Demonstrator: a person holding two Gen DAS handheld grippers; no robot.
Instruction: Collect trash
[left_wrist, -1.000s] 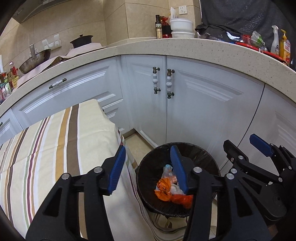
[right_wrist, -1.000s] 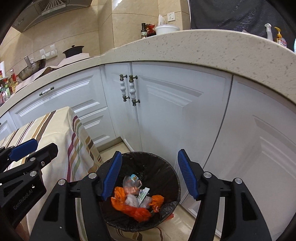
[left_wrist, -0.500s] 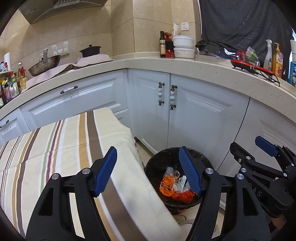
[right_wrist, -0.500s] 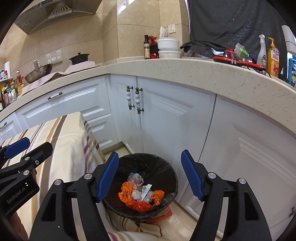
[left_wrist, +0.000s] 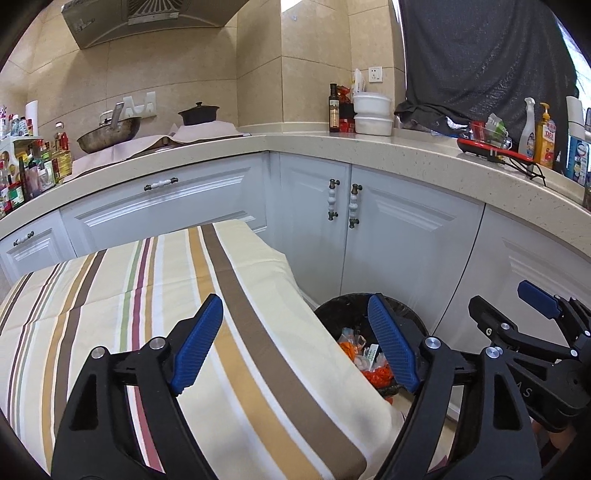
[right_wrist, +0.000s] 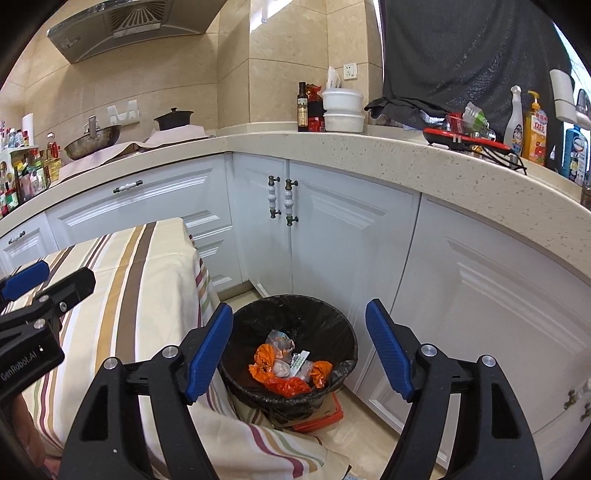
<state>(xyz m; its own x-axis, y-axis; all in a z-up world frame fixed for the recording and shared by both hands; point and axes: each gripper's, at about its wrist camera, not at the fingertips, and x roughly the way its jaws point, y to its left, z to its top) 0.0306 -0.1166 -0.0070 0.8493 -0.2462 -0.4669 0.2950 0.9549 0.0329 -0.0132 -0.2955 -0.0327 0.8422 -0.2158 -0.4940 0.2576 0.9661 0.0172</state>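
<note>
In the left wrist view the striped cloth-covered table (left_wrist: 207, 295) hides part of the round black-lined trash bin (left_wrist: 334, 314). In the right wrist view the bin (right_wrist: 258, 384) with orange wrappers (right_wrist: 286, 386) sits lower centre, between the right gripper (right_wrist: 299, 350) fingers. Both the right and the left gripper (left_wrist: 295, 343) are empty, jaws opening.

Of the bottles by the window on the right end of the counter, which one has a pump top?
The yellow-orange bottle. It has a pump dispenser, while the white bottle left of it has a trigger sprayer, and the blue bottle to its right shows no pump.

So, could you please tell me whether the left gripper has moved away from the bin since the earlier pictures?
Yes. The left gripper has pulled back and up: the bin looks smaller and lower against the cabinet doors, with more striped cloth showing.
</note>
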